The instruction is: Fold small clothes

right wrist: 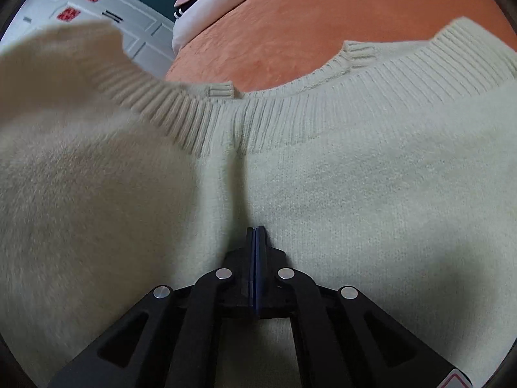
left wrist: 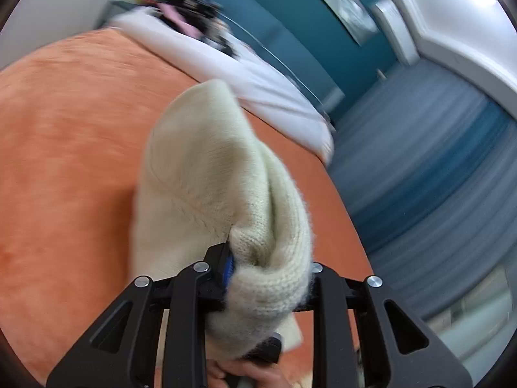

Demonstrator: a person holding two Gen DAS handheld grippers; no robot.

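I hold the cream sweater [right wrist: 355, 177] over the orange bed cover [left wrist: 71, 135]. My left gripper [left wrist: 268, 278] is clamped on a thick bunch of knit, lifting that part so it can fold over. My right gripper [right wrist: 257, 242] has its jaws pressed together on a pinch of fabric near the ribbed edge [right wrist: 290, 113], to keep it in place.

Fuzzy cream knit sweater [right wrist: 355, 177]; matt orange velvety bedspread [left wrist: 80, 123].

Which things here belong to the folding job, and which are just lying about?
In the job:
cream knit sweater
left gripper, clamped on a bunch of it
right gripper, fingers closed
orange bedspread

Lying about:
white bedding
dark and pink clothes pile
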